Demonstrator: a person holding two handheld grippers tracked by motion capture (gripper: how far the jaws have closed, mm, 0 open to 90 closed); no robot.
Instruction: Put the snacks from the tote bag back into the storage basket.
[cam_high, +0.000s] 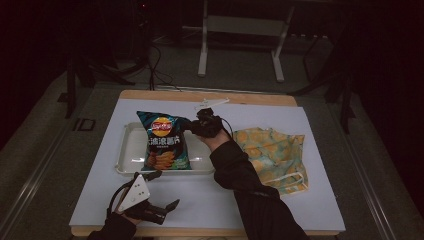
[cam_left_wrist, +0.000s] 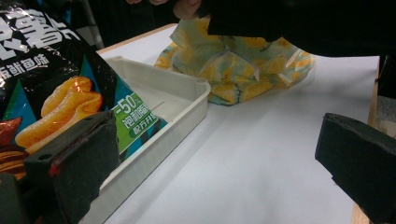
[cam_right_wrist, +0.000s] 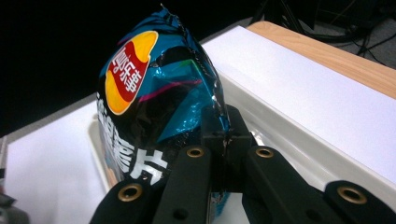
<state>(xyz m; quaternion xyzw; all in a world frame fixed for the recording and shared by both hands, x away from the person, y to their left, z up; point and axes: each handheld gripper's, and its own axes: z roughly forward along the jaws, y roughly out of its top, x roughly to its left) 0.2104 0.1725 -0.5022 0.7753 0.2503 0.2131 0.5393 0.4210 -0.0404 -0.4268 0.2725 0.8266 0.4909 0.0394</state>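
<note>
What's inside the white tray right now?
The white tray holds a chip bag, its edge pinched by the right tool. Bare tray floor shows beside it; whatever lies under the bag is covered.

Open white table sheet (cam_high: 200, 200) runs along the near edge — a gripper can slide freely there, between the left gripper (cam_high: 167, 206) and the dark sleeve (cam_high: 240, 175). That sleeve cuts diagonally across the middle, blocking the straight way from the near side to the far right of the tray (cam_high: 125, 167). The tray's raised rim is a low wall on the left half, and the chip bag (cam_high: 165, 142) stands in it, pinched at its edge by the right gripper (cam_high: 192, 127) — it fills most of the tray, leaving a bare strip at its left end. Right of the sleeve, the crumpled yellow-patterned cloth bag (cam_high: 272, 152) takes up that side; clear sheet lies behind and beyond it.
</note>
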